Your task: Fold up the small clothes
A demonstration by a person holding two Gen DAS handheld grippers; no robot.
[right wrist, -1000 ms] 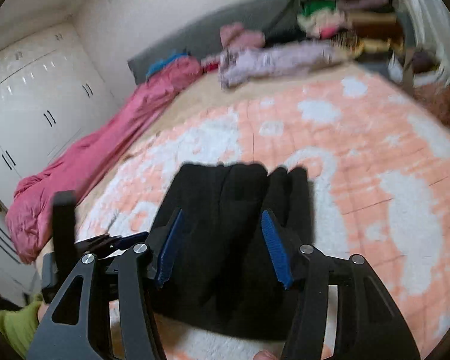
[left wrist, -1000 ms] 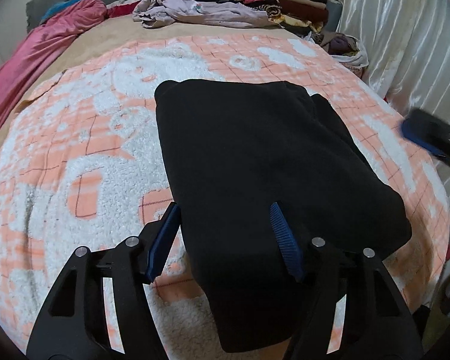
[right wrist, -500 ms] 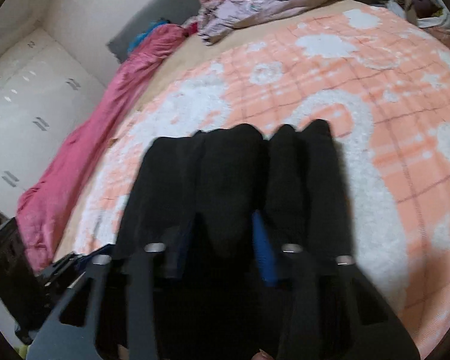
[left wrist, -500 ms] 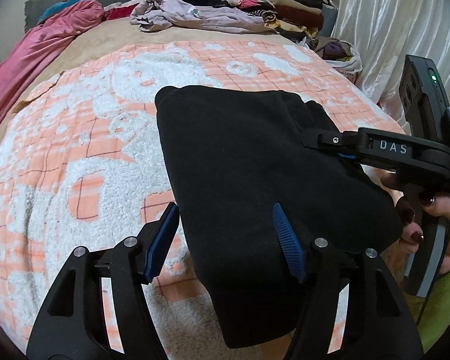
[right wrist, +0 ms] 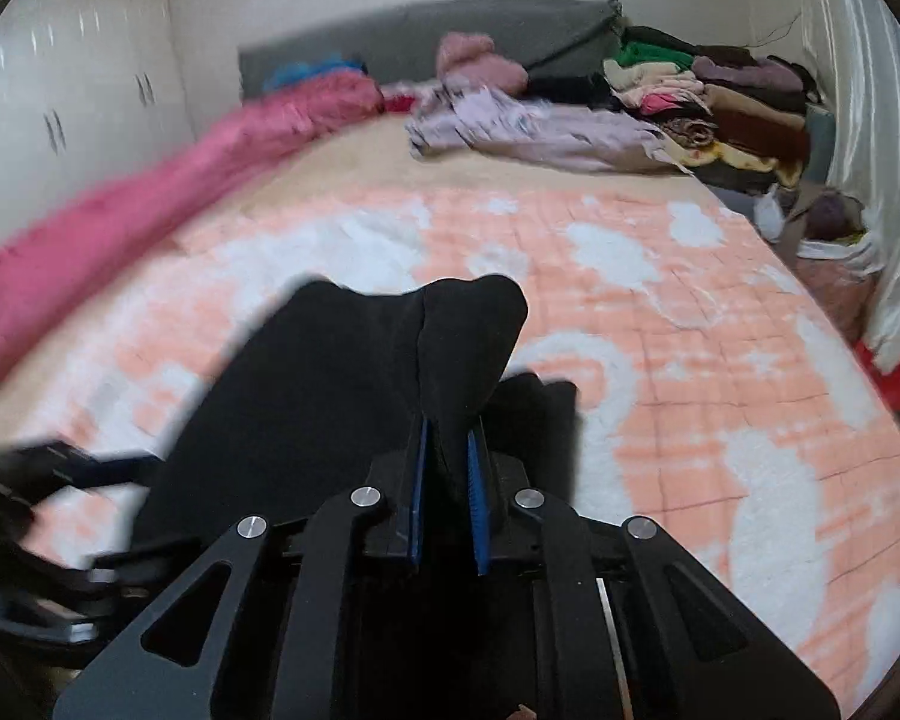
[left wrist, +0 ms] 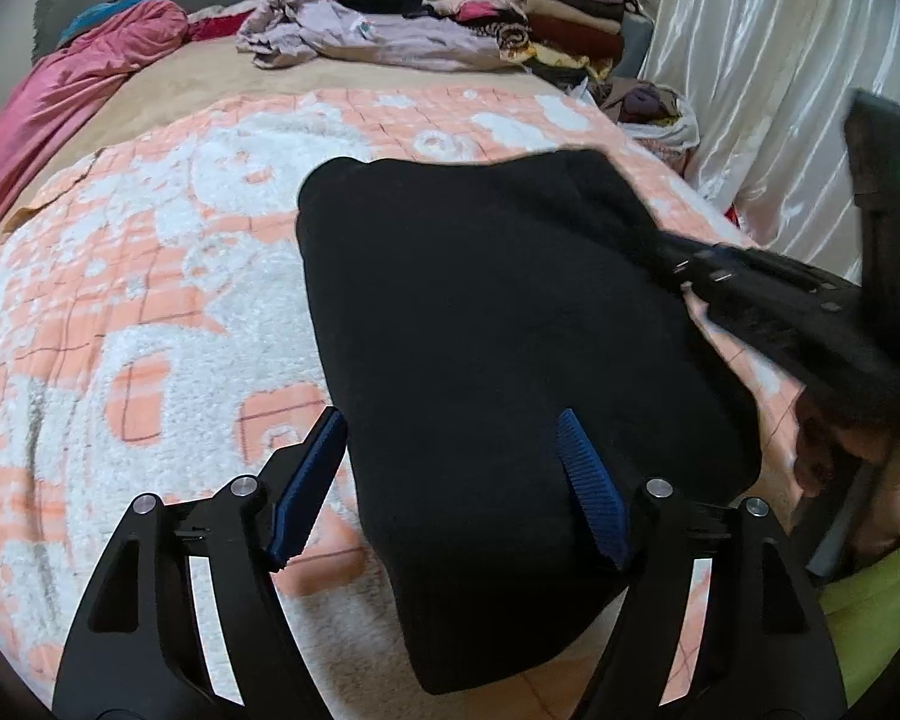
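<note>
The right gripper [right wrist: 447, 501] is clamped on a raised fold of the black garment [left wrist: 498, 324], which lies on the orange-and-white blanket [left wrist: 150, 300] ahead of both grippers. The left gripper [left wrist: 450, 480] hangs wide open, its fingers straddling the garment's near left edge.

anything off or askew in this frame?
Mostly normal. The folded black fleece garment is no longer flat: the right gripper pinches its edge into a raised peak. The left gripper is open over its near end. A crumpled lilac garment lies unfolded beyond.
</note>
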